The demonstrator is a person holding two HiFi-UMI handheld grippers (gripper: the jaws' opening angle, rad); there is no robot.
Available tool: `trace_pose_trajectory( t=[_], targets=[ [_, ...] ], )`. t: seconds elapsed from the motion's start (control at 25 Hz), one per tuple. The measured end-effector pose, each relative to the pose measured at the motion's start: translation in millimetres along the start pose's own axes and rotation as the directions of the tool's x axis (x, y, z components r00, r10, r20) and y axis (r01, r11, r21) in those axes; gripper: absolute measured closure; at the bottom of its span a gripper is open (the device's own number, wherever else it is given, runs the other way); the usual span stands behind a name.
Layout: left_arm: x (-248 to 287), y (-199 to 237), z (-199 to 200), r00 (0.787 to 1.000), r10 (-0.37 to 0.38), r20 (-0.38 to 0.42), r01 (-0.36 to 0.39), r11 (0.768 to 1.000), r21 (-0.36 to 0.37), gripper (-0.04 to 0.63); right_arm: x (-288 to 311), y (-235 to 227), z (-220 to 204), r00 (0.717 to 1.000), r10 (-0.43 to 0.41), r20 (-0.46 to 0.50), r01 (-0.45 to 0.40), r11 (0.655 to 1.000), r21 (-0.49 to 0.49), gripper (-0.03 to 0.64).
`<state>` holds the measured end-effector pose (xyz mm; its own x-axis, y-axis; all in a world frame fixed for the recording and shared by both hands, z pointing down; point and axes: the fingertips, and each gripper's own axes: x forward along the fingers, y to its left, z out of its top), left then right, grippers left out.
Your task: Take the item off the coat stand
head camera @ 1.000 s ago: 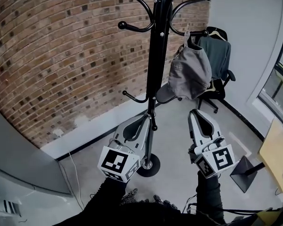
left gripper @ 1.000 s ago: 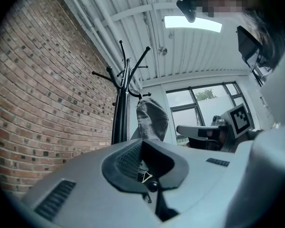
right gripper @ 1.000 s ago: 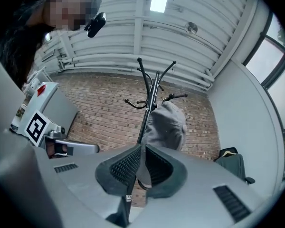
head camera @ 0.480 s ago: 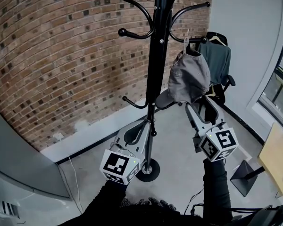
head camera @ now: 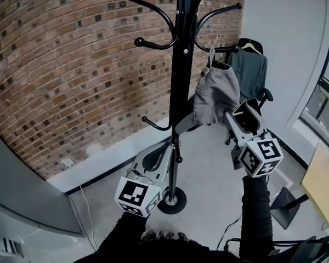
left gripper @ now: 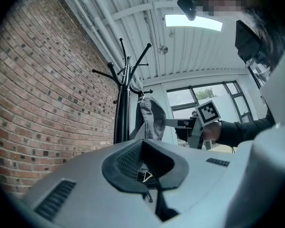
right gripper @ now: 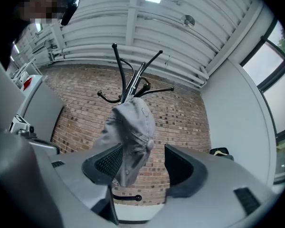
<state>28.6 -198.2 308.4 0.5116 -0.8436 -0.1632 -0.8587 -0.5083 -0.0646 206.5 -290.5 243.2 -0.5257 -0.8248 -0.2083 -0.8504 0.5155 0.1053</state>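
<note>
One grey cap (head camera: pixel 215 95) on one black coat stand (head camera: pixel 182 64), with two tools.
The cap is soft, crumpled cloth, stitched in panels with a button on its crown. It hangs by its back strap from an upper hook, brim low beside the pole. The right tool (head camera: pixel 238 114) is spread wide with the cap's lower part between its jaws. The left tool (head camera: pixel 165 146) is pressed together and empty.

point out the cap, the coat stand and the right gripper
cap (head camera: pixel 216 92), head view, crown
coat stand (head camera: pixel 181 75), head view, centre pole
right gripper (right gripper: pixel 142 167), right gripper view, gap between open jaws
</note>
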Motion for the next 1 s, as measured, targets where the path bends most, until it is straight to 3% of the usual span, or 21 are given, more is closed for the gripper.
trace_pose_trajectory(
  t=[0.36, 0.6, 0.68, 0.8, 1.0],
  targets=[
    [-2, 10, -2, 1.0, 0.004, -0.011, -0.004, 1.0, 0.001, 0.589, 38, 16, -8, 0.988, 0.146, -0.048, -0.144, 0.989, 0.036, 0.359],
    [-4, 19, -2, 1.0, 0.02, -0.014, -0.02, 1.0, 0.002, 0.589, 49, 24, -5, 0.974, 0.225, -0.029, -0.222, 0.972, 0.081, 0.364],
    [-4, 21, -3, 1.0, 0.024, -0.017, -0.024, 1.0, 0.006, 0.589, 46, 25, 1, 0.972, 0.234, 0.0, -0.234, 0.969, 0.08, 0.411],
    [-3, 21, -1, 1.0, 0.028, -0.011, -0.028, 0.999, 0.015, 0.589, 40, 25, 10, 0.972, 0.232, 0.033, -0.234, 0.971, 0.05, 0.561],
    [-1, 18, 5, 1.0, 0.017, 0.007, -0.017, 1.0, 0.013, 0.589, 34, 23, 17, 0.975, 0.22, 0.02, -0.22, 0.975, 0.013, 0.592]
  ],
)
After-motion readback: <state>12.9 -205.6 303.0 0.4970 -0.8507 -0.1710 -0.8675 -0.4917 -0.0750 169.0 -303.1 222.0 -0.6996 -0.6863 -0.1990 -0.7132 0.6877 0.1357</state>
